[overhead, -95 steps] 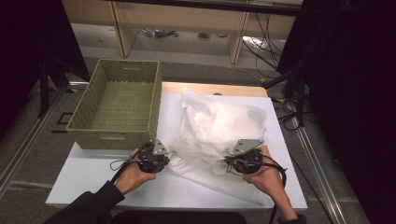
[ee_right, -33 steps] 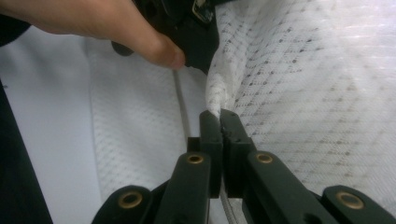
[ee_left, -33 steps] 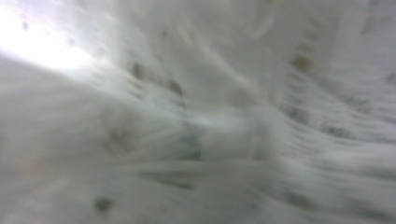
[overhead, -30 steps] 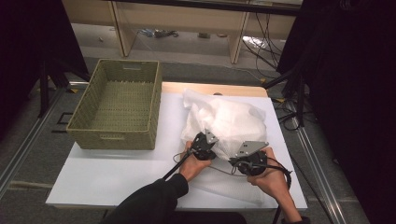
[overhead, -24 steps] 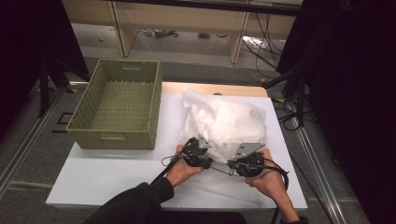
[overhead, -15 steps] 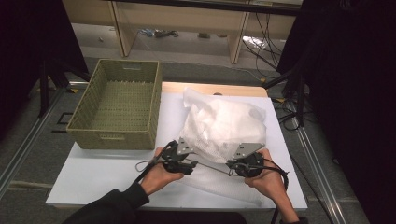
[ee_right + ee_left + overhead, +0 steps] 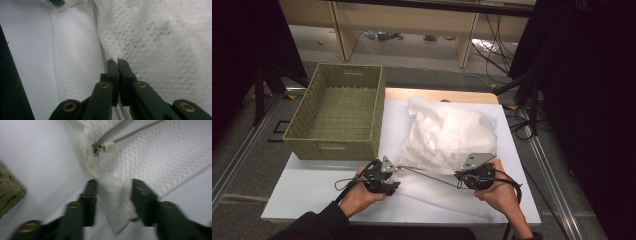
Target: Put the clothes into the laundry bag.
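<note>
A white mesh bag (image 7: 447, 145) is lying on the white table top (image 7: 317, 190), just to the right of a woven basket (image 7: 339, 112) that is standing at the table's left edge. The bag's near edge is facing the person, and a thin cord or zipper line is running taut along it between the two grippers.

The right gripper (image 7: 117, 67) is sitting at the bag's near right corner with its jaws pressed together; in the right gripper view they are pinching a fold of the mesh between them, with almost no gap showing. The left gripper (image 7: 113, 195) is working at the bag's near left corner. Its jaws have just been closing, and in the left gripper view a bunched strip of mesh is lying between them; the strip is touching both jaws, but the picture is blurred, so whether they are truly pressing on it is hard to tell. Just beyond those jaws a small white tab (image 7: 105, 147) is sitting at the end of the cord.

In the high view, both hands are coming in from the bottom edge, each wrapping a gripper from behind, the left hand (image 7: 359, 197) lying low over the table and the right hand (image 7: 499, 192) beside the bag's corner. The bag's contents are staying hidden under the mesh.
</note>
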The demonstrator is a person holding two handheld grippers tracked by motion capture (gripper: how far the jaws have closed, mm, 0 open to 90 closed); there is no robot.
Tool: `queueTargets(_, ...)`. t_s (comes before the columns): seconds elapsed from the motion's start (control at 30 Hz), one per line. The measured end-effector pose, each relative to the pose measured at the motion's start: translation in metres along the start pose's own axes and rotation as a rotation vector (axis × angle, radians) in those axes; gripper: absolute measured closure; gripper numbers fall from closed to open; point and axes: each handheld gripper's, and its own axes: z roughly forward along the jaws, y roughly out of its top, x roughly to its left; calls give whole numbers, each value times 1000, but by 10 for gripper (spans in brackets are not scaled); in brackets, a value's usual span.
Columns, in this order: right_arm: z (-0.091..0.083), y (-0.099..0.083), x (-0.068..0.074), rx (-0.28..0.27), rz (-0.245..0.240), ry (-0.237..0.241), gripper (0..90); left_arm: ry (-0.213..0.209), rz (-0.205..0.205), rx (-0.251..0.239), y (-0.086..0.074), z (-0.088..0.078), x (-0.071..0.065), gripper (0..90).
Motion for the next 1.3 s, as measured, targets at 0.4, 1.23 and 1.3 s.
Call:
queueTargets(0.4,46,-29,1,206,10,67,900,-104,-47,6,-25,-15,16,890)
queueTargets(1.23,14,-41,2,116,87,13,688,-176,-34,7,-30,-19,6,884)
queueTargets(1.3,5,-43,1,96,110,3,626,-182,-46,-1,-30,-21,4,884)
